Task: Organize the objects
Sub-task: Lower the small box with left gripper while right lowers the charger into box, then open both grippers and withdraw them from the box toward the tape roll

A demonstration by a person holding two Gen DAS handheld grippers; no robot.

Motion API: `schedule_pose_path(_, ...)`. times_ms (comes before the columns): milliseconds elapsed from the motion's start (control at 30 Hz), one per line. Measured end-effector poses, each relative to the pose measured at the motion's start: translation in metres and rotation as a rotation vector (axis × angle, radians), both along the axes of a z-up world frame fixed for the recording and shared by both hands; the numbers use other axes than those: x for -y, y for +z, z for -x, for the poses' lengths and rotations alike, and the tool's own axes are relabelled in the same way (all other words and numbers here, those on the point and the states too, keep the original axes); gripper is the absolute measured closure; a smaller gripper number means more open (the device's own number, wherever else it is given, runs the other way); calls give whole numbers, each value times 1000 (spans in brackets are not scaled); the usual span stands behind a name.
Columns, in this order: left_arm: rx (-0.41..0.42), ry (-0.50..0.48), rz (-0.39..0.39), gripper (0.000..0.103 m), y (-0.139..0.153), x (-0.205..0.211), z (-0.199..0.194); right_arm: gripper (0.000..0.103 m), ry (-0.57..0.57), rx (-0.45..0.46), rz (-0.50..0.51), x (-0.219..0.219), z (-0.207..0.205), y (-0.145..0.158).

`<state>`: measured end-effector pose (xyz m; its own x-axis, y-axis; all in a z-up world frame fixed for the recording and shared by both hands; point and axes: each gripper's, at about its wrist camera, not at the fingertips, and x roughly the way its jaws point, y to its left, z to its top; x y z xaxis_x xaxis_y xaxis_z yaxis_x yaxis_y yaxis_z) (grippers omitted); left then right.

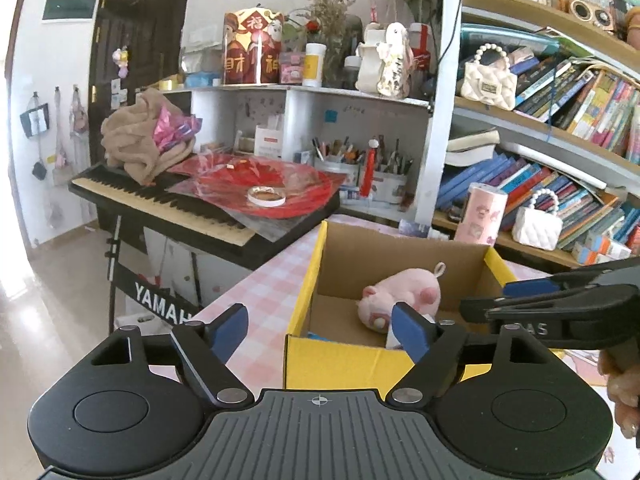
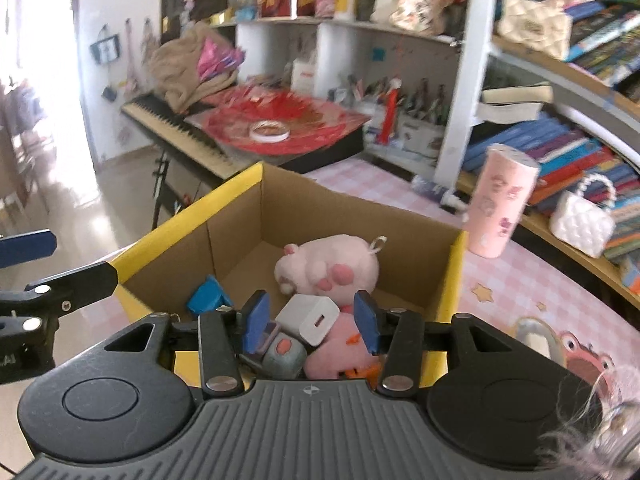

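Observation:
A yellow-edged cardboard box [image 1: 304,292] [image 2: 236,236] stands on the pink checked table. Inside lie a pink plush pig [image 1: 400,292] [image 2: 332,266], a white charger block [image 2: 308,318], a blue block [image 2: 208,296], a grey toy [image 2: 284,354] and another pink plush [image 2: 340,354]. My left gripper [image 1: 320,330] is open and empty, just before the box's near left corner. My right gripper [image 2: 312,320] is open above the box's near edge, with the charger lying between its fingers but not clamped. The right gripper also shows in the left wrist view [image 1: 532,300], at the box's right side.
A pink patterned tumbler [image 2: 500,204] [image 1: 480,216] stands on the table right of the box. A Yamaha keyboard [image 1: 168,204] with cloth, red paper and a tape roll [image 1: 266,195] stands at left. Crowded bookshelves [image 1: 560,128] and white handbags line the right side.

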<state>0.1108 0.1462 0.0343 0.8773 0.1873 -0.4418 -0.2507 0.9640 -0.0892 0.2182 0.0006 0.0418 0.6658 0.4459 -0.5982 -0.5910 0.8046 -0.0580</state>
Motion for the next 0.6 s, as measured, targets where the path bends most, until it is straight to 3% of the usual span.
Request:
schedule_pose_path(200, -18, -56, 2, 21, -3, 0, 20, 52, -113, 19, -27, 18, 39, 0)
schedule_pose_path(600, -92, -153, 1, 17, -18, 9, 62, 43, -290, 8, 14, 35, 116, -31)
